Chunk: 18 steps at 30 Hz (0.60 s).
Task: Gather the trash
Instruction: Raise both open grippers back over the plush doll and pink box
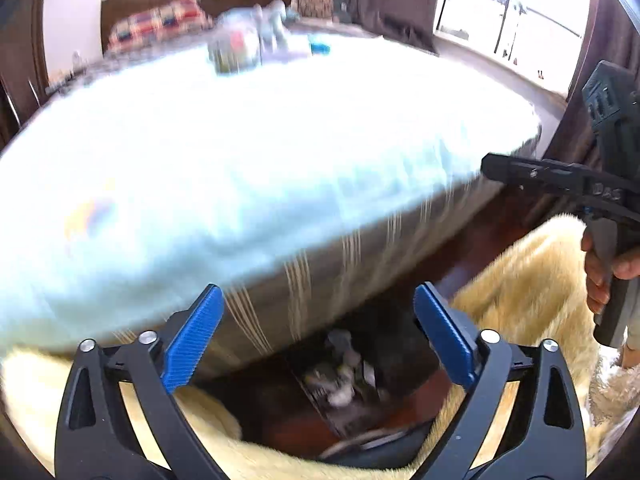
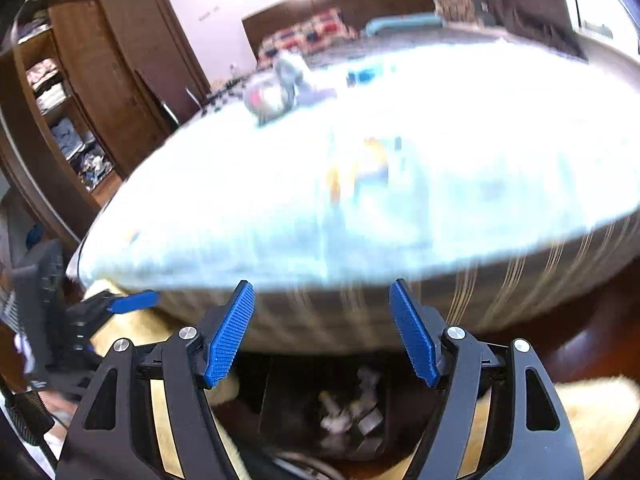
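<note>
Your left gripper (image 1: 318, 334) has its blue fingers (image 1: 192, 340) wide apart and holds nothing. Your right gripper (image 2: 322, 332) is spread apart and empty too. Both hang over a dark bin (image 2: 280, 404) on the floor by the bed (image 1: 240, 160). Crumpled trash (image 2: 344, 416) sits inside it. Blurry things (image 1: 236, 50) lie far up the bed.

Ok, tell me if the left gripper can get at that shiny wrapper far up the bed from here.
Probably not from here. The left gripper is open and empty, low at the foot of the bed, above the trash bin. The shiny wrapper lies far across the mattress, with nothing between but distance.
</note>
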### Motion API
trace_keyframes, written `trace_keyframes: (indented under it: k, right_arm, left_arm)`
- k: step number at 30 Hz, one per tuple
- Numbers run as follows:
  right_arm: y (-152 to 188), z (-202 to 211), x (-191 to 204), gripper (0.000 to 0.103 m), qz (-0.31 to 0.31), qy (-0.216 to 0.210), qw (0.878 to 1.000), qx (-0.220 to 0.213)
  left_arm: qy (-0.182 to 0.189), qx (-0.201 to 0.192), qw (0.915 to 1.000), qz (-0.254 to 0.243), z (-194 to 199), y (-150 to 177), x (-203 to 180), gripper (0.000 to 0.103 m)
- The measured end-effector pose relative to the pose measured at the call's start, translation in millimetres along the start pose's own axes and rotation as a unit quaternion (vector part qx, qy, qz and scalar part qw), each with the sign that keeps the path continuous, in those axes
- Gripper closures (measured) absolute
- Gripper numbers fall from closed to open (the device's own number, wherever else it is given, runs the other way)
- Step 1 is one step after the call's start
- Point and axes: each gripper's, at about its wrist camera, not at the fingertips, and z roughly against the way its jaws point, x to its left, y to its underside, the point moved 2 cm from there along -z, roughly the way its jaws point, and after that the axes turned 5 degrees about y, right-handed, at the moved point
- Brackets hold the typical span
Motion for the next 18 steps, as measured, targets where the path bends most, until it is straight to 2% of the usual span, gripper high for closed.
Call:
trace_keyframes:
  k: [7, 11, 18]
  right_arm:
    - [-60.5, -30.0, -1.0, 0.031, 0.003, 0.023, 1.0, -0.015]
    - [-83.1, -56.1, 1.8, 0.031, -0.001, 0.044, 0.999, -0.015]
    - [-135.0, -101.0, -3.4, 0.031, -0.021, 0.07, 0.997, -0.007]
  left_arm:
    - [-0.056, -0.047, 0.9972, -0.017, 2.6, -66.8, 20.3, 0.009]
    - [-0.059, -0.054, 0.9967, 0.004, -14.6, -103.1, 41.0, 0.009]
    - [-0.085, -0.075, 0.9935, -0.002, -49.7, -162.6, 75.5, 0.009]
